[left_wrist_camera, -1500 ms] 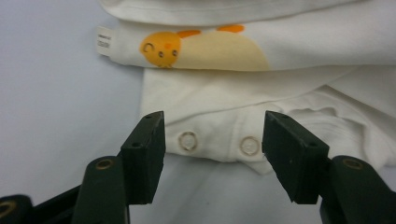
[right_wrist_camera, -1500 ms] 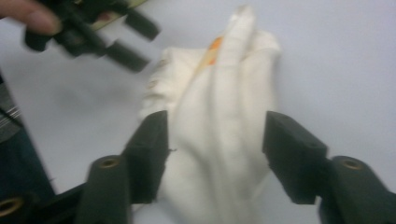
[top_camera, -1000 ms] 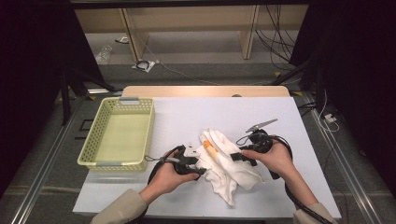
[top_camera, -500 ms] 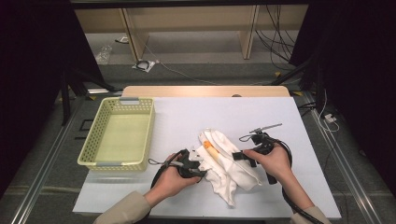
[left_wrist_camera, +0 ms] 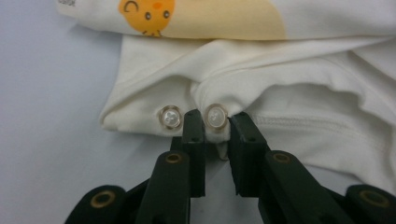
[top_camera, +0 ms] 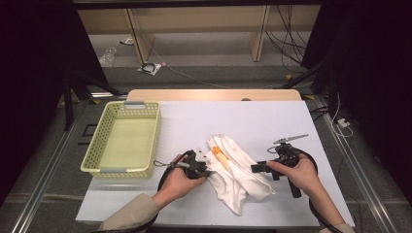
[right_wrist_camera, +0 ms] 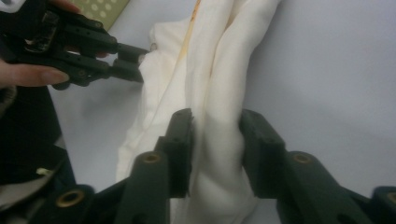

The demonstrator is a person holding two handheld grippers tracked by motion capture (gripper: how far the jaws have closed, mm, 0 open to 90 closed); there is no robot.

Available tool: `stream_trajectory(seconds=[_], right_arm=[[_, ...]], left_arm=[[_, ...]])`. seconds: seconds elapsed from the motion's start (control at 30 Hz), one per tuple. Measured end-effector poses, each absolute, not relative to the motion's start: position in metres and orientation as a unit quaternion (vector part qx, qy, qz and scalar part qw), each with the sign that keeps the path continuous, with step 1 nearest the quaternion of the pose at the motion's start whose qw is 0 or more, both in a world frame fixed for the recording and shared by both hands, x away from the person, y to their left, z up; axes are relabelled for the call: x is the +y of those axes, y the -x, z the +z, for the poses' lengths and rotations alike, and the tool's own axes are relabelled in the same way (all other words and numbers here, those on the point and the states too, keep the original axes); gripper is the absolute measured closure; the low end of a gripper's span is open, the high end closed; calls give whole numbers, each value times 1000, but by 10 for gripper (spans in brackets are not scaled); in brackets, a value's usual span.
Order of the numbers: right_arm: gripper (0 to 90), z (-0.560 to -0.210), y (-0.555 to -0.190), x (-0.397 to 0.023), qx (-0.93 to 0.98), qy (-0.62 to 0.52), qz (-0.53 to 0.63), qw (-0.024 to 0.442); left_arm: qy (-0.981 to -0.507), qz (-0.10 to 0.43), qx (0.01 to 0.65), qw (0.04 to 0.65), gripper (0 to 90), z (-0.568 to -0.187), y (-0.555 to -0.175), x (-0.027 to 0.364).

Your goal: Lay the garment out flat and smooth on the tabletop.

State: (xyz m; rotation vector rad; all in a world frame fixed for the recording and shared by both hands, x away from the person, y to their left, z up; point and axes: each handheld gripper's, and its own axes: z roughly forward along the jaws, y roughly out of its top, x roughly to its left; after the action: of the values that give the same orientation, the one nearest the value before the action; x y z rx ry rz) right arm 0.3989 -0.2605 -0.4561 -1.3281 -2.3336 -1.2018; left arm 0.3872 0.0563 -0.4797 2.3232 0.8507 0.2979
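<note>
A white baby garment with an orange chick print lies crumpled on the white table. My left gripper is at the garment's left edge. In the left gripper view its jaws have just been closing and the left gripper now pinches the hem at a clear snap button; a second snap sits just outside. My right gripper is at the garment's right side. Its jaws also closed in, and the right gripper squeezes a thick fold of the cloth.
A pale yellow-green mesh basket stands at the table's left. The left gripper shows at the upper left of the right gripper view. Cables and shelf legs lie on the floor beyond the far edge.
The right hand has shifted a little toward the person at the garment's right side. Both grippers' jaws have narrowed onto the cloth. The left hand has hardly moved.
</note>
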Motion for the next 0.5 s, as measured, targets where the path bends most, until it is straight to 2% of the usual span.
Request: stream_trajectory(seconds=[0.03, 0.13, 0.33, 0.5], right_arm=[[749, -457, -398, -261, -779, 462, -408, 112], [782, -456, -393, -257, -769, 478, -405, 127], [790, -446, -371, -241, -768, 491, -391, 129], [790, -442, -354, -235, -773, 493, -383, 117]], left_arm=[[-882, 115, 326, 320, 777, -480, -389, 57], [-880, 121, 330, 319, 778, -477, -398, 57], [-874, 133, 333, 327, 778, -472, -413, 48], [-880, 147, 312, 326, 777, -469, -418, 27]])
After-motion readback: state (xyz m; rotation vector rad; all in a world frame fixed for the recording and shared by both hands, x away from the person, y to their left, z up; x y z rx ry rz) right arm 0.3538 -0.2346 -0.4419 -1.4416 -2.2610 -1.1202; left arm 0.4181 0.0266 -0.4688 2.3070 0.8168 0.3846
